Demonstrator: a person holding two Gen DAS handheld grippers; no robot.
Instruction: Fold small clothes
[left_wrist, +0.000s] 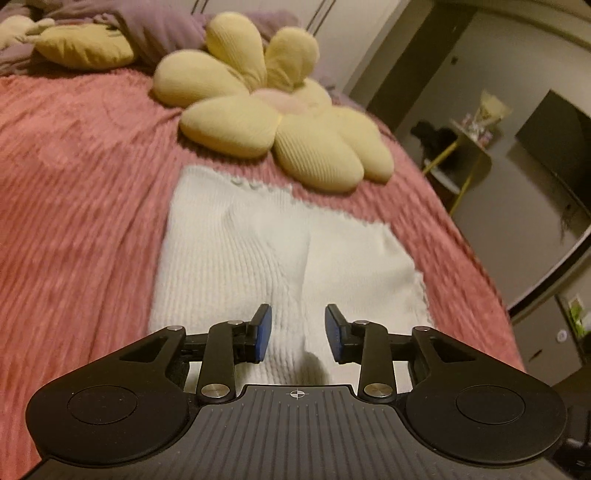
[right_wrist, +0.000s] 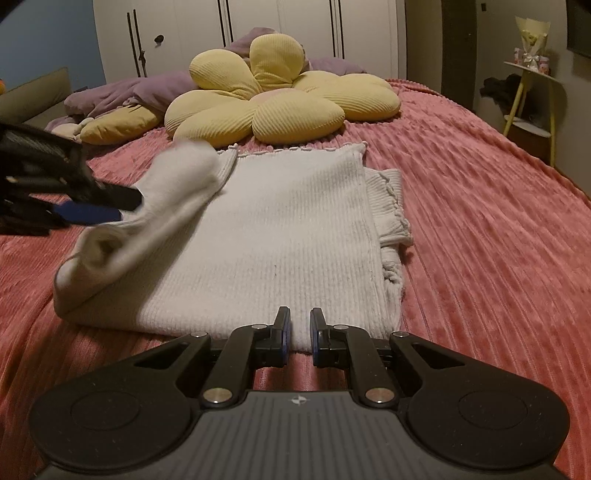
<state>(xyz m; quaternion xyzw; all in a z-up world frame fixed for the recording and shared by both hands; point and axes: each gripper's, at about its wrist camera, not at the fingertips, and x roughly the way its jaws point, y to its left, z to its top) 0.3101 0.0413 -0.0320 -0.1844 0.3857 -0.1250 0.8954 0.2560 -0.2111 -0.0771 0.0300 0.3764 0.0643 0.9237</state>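
A white ribbed knit garment (right_wrist: 288, 221) lies flat on the pink bedspread (right_wrist: 480, 221). Its left side is folded up into a raised flap (right_wrist: 166, 192), and a sleeve (right_wrist: 388, 199) sticks out at its right edge. My right gripper (right_wrist: 300, 312) is shut on the garment's near hem. My left gripper (right_wrist: 127, 206) is at the flap's left side. In the left wrist view the left gripper (left_wrist: 297, 310) is open just above the garment (left_wrist: 240, 251), and its blue pads do not press the cloth.
A large yellow flower cushion (right_wrist: 273, 96) lies just beyond the garment, with a purple blanket (right_wrist: 147, 88) and a second yellow cushion (right_wrist: 114, 125) behind. White wardrobe doors (right_wrist: 258, 26) stand at the back. The bed's right edge (left_wrist: 461, 236) drops toward a yellow-legged side table (right_wrist: 532, 96).
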